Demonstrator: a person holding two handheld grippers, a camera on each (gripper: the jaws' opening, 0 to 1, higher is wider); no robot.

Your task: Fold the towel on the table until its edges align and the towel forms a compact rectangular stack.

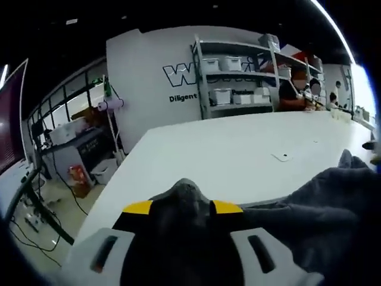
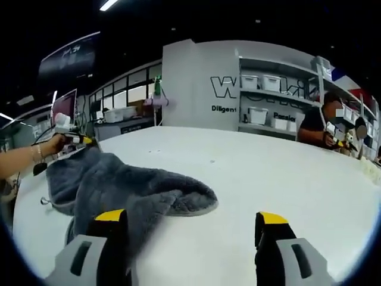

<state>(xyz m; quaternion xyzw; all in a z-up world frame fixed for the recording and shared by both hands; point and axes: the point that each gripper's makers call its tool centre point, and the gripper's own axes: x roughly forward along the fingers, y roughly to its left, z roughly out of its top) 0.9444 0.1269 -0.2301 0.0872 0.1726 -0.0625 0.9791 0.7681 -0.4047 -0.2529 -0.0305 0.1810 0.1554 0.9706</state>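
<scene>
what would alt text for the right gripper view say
A crumpled grey towel lies on a white table, bunched into a rounded hump. The right claw is open in front, one yellow-tipped jaw beside the towel's near edge. At far left, a person's hand holds the left claw at the towel's far corner.

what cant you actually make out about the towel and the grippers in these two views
- Grey terry towel: its far corner in the right gripper view is covered by the left gripper and a hand.
- Left gripper view: the towel is cut off by the edge, and the pinched fold hides the yellow-tipped jaws' gap.
- Wall lettering is blocked by shelving.
</scene>
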